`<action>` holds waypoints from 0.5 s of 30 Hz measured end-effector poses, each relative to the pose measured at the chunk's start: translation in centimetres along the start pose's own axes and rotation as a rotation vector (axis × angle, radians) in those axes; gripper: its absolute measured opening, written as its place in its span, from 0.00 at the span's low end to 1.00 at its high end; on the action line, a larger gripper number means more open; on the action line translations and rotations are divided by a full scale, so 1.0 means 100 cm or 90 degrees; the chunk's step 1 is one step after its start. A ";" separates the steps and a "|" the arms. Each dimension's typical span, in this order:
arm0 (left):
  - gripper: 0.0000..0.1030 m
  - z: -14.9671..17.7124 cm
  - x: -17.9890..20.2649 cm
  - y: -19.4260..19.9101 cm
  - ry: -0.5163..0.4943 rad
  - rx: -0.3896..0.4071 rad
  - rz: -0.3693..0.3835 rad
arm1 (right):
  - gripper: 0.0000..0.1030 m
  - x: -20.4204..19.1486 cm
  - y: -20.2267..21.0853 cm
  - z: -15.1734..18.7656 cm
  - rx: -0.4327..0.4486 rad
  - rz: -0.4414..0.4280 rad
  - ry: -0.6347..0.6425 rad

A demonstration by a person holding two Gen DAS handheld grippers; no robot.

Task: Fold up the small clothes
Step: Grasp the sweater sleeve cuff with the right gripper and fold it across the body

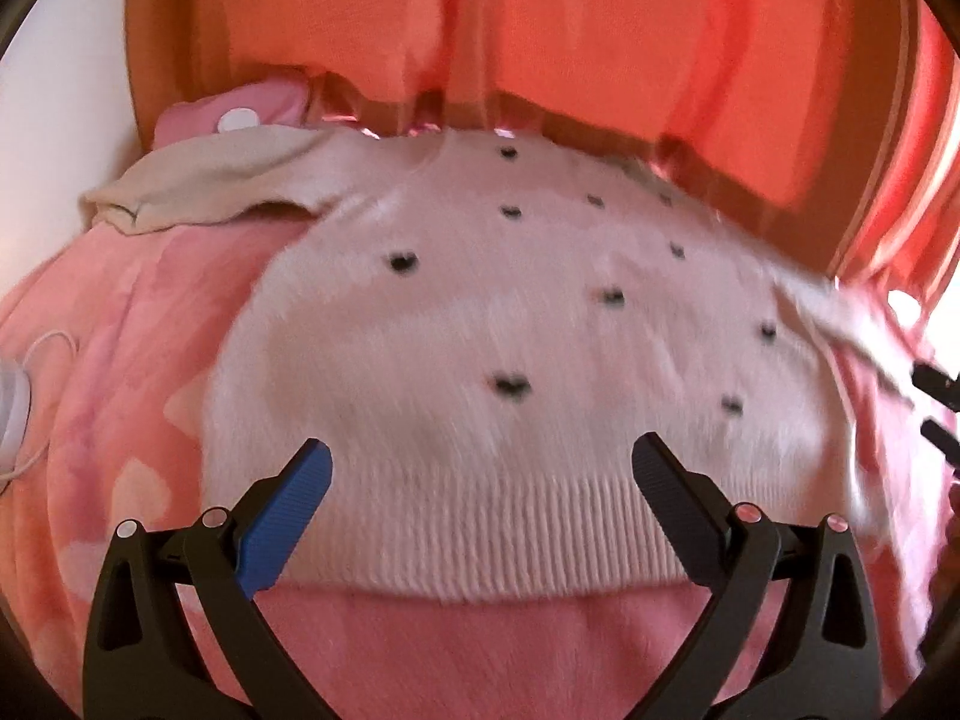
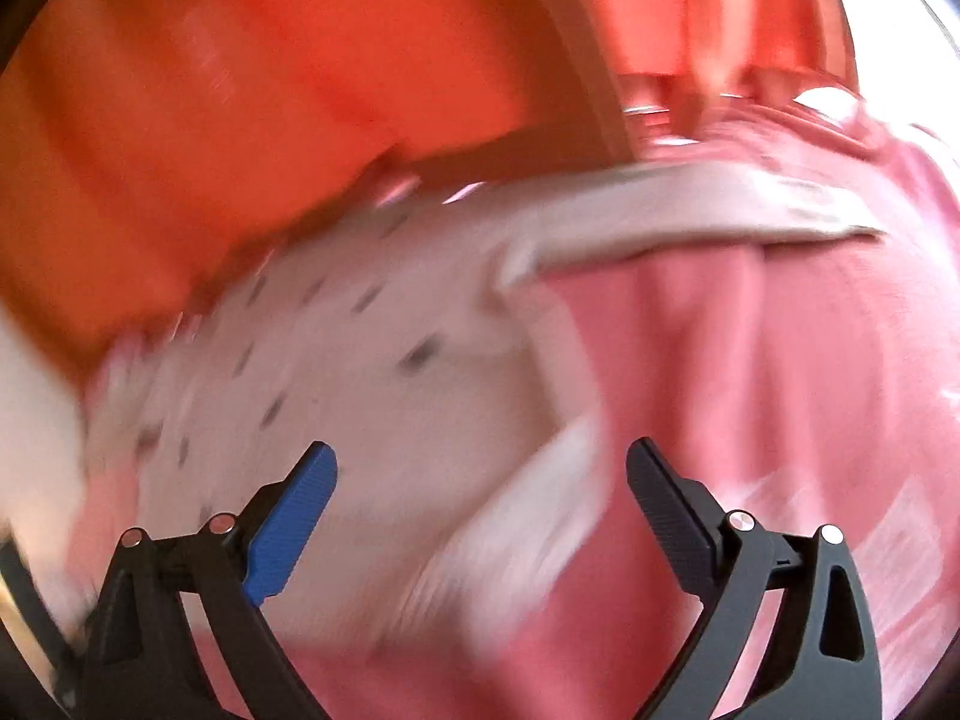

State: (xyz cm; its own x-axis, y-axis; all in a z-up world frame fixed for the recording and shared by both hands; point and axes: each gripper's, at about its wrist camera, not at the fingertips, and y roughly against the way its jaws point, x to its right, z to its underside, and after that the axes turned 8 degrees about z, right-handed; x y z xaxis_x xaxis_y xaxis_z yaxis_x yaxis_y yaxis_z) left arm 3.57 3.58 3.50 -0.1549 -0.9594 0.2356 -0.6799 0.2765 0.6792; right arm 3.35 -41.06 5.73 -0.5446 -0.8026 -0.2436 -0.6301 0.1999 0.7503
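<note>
A small white fuzzy sweater with black dots lies spread flat on a pink blanket. Its ribbed hem faces me and its left sleeve stretches out to the left. My left gripper is open and empty, just above the hem. In the blurred right wrist view the sweater lies to the left and its right sleeve reaches out to the right. My right gripper is open and empty above the sweater's lower right corner. Its fingertips show at the right edge of the left wrist view.
An orange-red curtain hangs behind the bed. A pink pillow lies at the back left. A white device with a cable lies at the blanket's left edge. A white wall is at the far left.
</note>
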 end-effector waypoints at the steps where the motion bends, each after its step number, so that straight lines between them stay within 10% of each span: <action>1: 0.95 -0.007 -0.002 0.000 0.004 0.007 -0.008 | 0.93 0.029 -0.013 -0.019 0.006 0.028 -0.039; 10: 0.95 -0.070 0.021 -0.049 0.010 0.039 -0.017 | 0.76 0.190 -0.122 -0.086 -0.054 0.030 -0.337; 13: 0.95 -0.076 0.025 -0.070 0.010 0.032 -0.004 | 0.58 0.195 -0.136 -0.099 -0.028 0.042 -0.360; 15: 0.95 -0.075 0.027 -0.082 0.005 0.025 0.001 | 0.10 0.183 -0.143 -0.114 -0.034 0.057 -0.331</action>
State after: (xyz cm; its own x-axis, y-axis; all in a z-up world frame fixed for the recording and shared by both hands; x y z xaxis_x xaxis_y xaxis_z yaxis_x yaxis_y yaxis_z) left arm 14.13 -0.89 3.75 -0.1507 -0.9586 0.2417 -0.7075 0.2753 0.6508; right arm 8.74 -65.02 -2.41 -0.8059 -0.3964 -0.4397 -0.5472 0.2154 0.8088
